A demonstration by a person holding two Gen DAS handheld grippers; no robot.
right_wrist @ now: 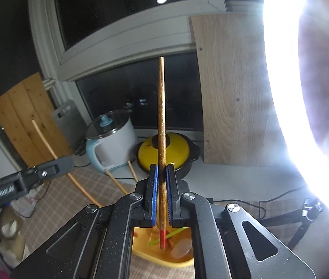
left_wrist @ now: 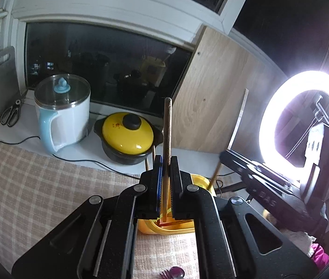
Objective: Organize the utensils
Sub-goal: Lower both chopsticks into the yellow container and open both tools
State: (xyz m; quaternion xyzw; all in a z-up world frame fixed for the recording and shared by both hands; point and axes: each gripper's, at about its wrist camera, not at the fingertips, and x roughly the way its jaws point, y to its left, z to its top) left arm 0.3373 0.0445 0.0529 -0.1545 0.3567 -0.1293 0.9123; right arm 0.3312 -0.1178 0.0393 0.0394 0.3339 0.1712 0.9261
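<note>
My left gripper point(left_wrist: 166, 160) is shut on a wooden chopstick point(left_wrist: 168, 127) that stands upright between its blue pads. Under it sits a yellow container point(left_wrist: 164, 229). To the right in this view, my right gripper point(left_wrist: 225, 157) grips a second chopstick point(left_wrist: 240, 116). In the right wrist view, my right gripper point(right_wrist: 162, 168) is shut on a chopstick point(right_wrist: 161, 116) whose red lower end hangs over the yellow container point(right_wrist: 162, 261). That container holds green and red utensils and a pale spoon. My left gripper point(right_wrist: 57, 167) appears at the left with its chopstick point(right_wrist: 44, 140).
A white and blue kettle point(left_wrist: 62, 116), a black pot with a yellow lid point(left_wrist: 127, 134), scissors point(left_wrist: 11, 116) and a grey cutting board point(left_wrist: 2, 74) line the windowsill. A wooden panel point(left_wrist: 211, 93) and a bright ring light point(left_wrist: 280, 116) stand to the right. Two more chopsticks point(right_wrist: 115, 181) lean from the container.
</note>
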